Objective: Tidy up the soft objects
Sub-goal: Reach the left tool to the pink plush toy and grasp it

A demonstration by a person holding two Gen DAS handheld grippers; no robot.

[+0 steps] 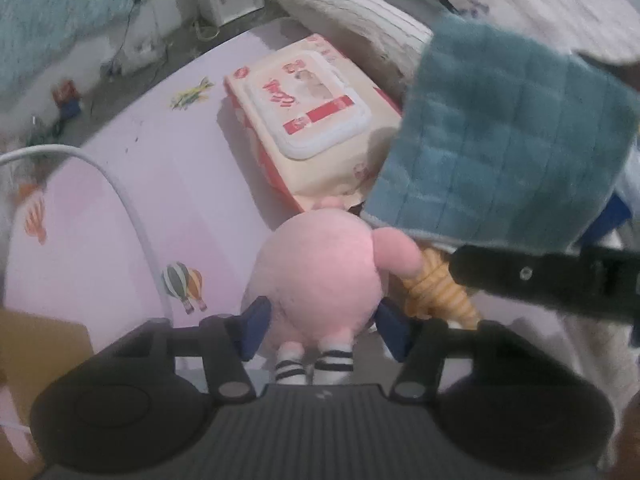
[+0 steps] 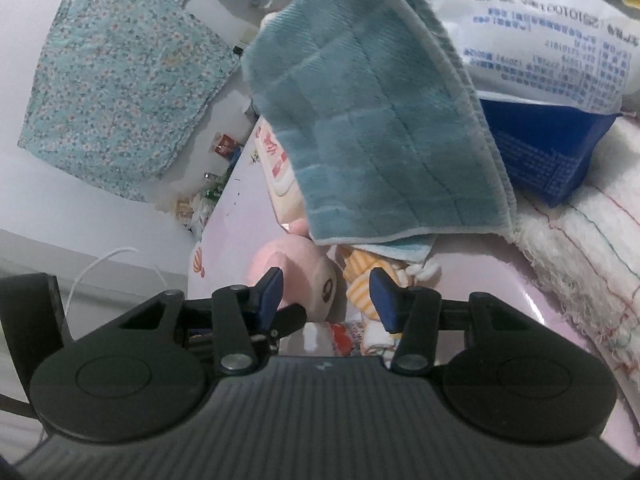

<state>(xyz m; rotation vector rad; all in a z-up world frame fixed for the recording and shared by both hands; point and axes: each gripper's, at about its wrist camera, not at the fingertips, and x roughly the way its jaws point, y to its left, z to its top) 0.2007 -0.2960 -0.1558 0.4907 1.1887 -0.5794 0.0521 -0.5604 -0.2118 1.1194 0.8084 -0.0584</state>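
left claw (image 1: 326, 330) half open, blue pads (image 1: 256, 326) pressing a pink plush toy (image 1: 320, 276); right claw (image 2: 326, 296) half open, its pads touching nothing, beneath a teal towel (image 2: 372, 120).

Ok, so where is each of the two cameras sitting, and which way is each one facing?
Left wrist: on the left gripper, facing steeply down at the pink table; its blue pads flank the pink plush toy, and a black finger of the right gripper crosses at the right.
Right wrist: on the right gripper, slanting forward across the table toward the teal towel; its own two fingers show.
Shared: plush toy, towel, yellow-striped toy, wipes pack.
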